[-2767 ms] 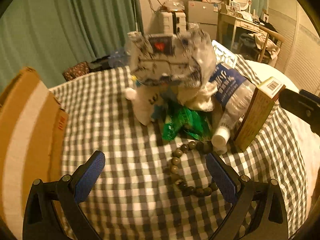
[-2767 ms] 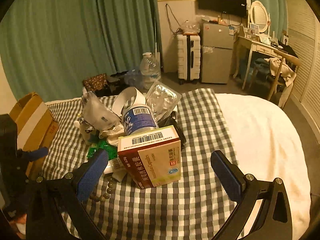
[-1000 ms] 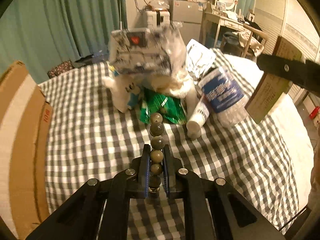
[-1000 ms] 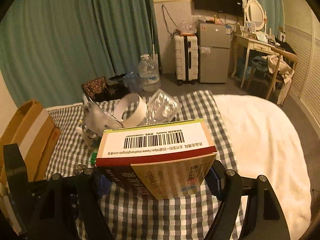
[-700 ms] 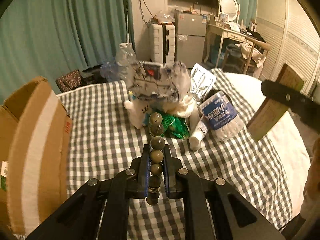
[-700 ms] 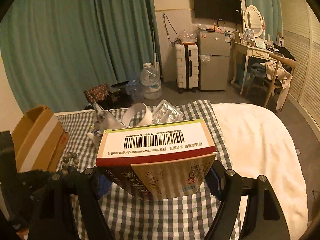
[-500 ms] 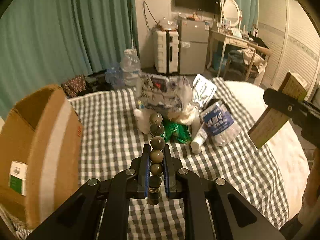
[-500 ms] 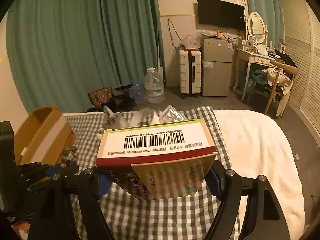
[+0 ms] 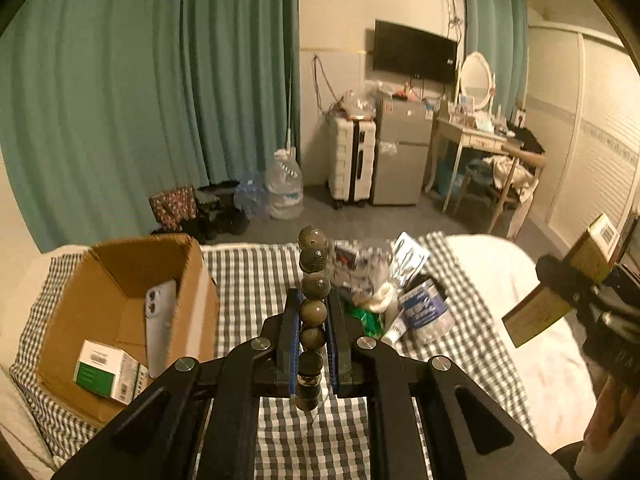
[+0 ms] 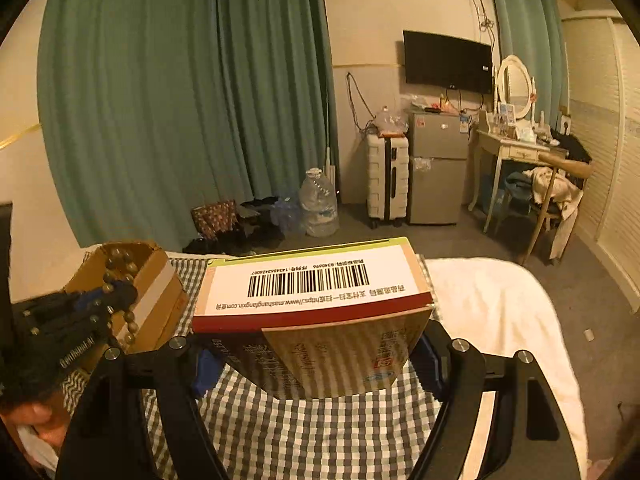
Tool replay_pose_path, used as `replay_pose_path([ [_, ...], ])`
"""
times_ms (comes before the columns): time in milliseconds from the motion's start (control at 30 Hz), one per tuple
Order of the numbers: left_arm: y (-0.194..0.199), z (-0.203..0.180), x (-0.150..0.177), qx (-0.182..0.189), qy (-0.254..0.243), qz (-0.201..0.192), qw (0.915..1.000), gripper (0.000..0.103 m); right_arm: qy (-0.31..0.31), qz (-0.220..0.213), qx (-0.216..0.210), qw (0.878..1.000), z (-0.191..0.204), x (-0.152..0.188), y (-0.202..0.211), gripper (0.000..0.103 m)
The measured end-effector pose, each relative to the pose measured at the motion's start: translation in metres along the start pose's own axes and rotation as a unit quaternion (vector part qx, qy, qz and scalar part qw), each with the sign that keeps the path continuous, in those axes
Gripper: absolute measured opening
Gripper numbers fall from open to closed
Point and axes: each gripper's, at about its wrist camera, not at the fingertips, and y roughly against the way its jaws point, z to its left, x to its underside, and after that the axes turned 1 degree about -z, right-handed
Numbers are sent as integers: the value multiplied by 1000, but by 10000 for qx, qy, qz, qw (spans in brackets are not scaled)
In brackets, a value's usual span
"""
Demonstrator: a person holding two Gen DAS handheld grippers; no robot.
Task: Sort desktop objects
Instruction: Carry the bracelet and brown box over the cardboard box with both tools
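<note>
Above the checked cloth, both grippers up in the air and loaded. Left gripper (image 9: pixel 313 334) clenched hard on a bead bracelet (image 9: pixel 313 280): blue pads pinch the strand low down, several beads stand stiffly up past the fingertips, one or two hang below. In the right wrist view the rest of the loop droops beside that gripper, in front of the box.

Right gripper (image 10: pixel 316 360) grasps a medicine carton (image 10: pixel 316 284) across its width, jaws set wide by the carton itself, barcode face up and tipped toward the lens. From the left wrist view the same carton shows at the far right edge, clear of the bed.

Outward: cardboard box (image 9: pixel 192 276) sits open at the left end of the cloth. Inside it a phone (image 9: pixel 160 320) leans against the near wall and a small green-and-white box (image 9: pixel 108 372) lies on the floor of it. The unsorted pile (image 9: pixel 376 288) remains mid-cloth: crumpled plastic packets, a green wrapper, a blue-labelled bottle on its side, a white tube. White bedding beyond to the right.

Step in hand, as I read it: carry phase, both items lifted off the pile and heading for the cardboard box. Next move calls for bringing the bracelet over the opening and letting go there, with the dangling loop clearing the rim. Carton should follow, turned to fit beside the phone. Pile needs more trips.
</note>
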Motion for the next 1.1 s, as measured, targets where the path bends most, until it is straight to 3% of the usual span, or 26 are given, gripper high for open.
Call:
replay_pose_path([
  [333, 56, 3, -25, 30, -87, -388, 9992, 10, 432, -583, 65, 9973, 30, -39, 70, 76],
  [500, 74, 14, -42, 11, -90, -564, 9984, 10, 353, -671, 32, 9971, 39, -59, 77, 76],
  [833, 60, 77, -52, -217, 117, -503, 9984, 10, 371, -496, -164, 9979, 69, -72, 49, 76],
  [1100, 34, 140, -45, -527, 298, -220, 9979, 10, 461, -175, -720, 9962, 115, -76, -3, 76],
])
